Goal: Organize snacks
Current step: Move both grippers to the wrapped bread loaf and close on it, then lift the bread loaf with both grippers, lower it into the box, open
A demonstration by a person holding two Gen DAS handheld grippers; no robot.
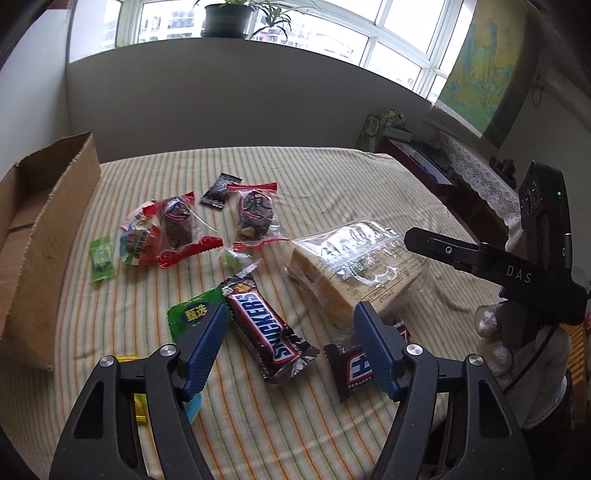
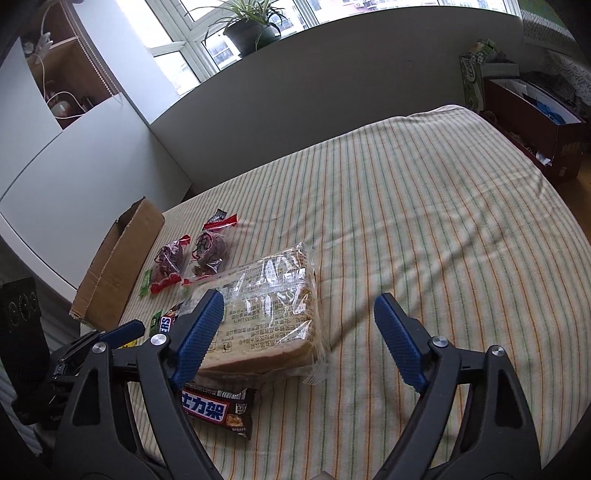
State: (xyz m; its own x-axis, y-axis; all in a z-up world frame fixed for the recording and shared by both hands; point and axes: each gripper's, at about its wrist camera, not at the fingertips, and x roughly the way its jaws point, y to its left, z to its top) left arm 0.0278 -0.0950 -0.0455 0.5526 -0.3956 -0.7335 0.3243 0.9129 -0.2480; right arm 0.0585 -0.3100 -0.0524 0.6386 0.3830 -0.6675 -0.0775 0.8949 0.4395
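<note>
Both claws gaped, empty | left gripper (image 1: pixel 290 345) hung over Snickers (image 1: pixel 264 326) on the sheet (image 1: pixel 332 177), near the box (image 1: pixel 44 236) | right gripper (image 2: pixel 299 341) hung beside bread (image 2: pixel 266 314) | judged step: grab Snickers across its narrow width, mid-bar, clear of the green packet (image 1: pixel 192 314) | long axis ran diagonal, far-left to near-right.

A cream cloth with thin orange and green stripes (image 2: pixel 424 206) covers the table. A dark-potted spider plant (image 2: pixel 251 27) sits on the windowsill; a dark red open box (image 2: pixel 532 122) stands beyond.
</note>
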